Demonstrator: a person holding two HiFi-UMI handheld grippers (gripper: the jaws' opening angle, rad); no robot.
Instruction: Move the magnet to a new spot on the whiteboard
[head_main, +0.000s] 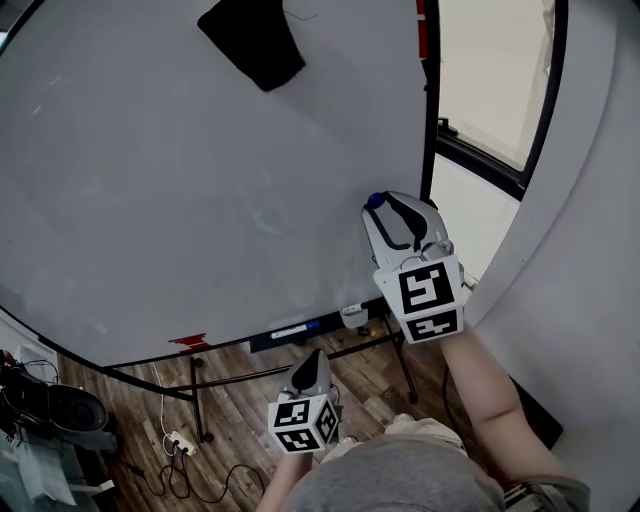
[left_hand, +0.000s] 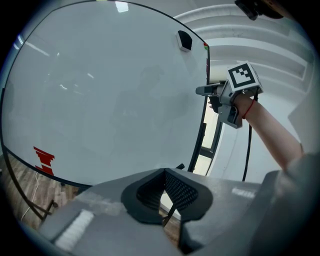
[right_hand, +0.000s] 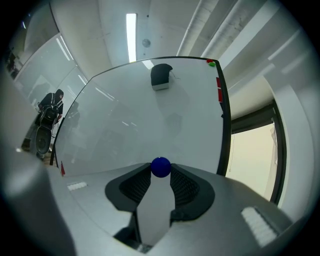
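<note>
Blue and round, the magnet sits at the very tips of my right gripper, pinched between the two ribbed black pads, one on each side of it. It is low on the whiteboard, near the right edge, though I cannot tell whether it touches the surface or hangs just off it. With so little of the ball inside the pads, I judge the grip shallow. I would hold the squeeze even, lift the magnet straight away from the board rather than drag it, carry it to a bare patch, and loosen only once it sits flat. My left gripper hangs low over the wooden floor, well apart from the board, its pads closed on nothing. By my count there are one magnet, one whiteboard, one black eraser near the board's top, and two grippers.
</note>
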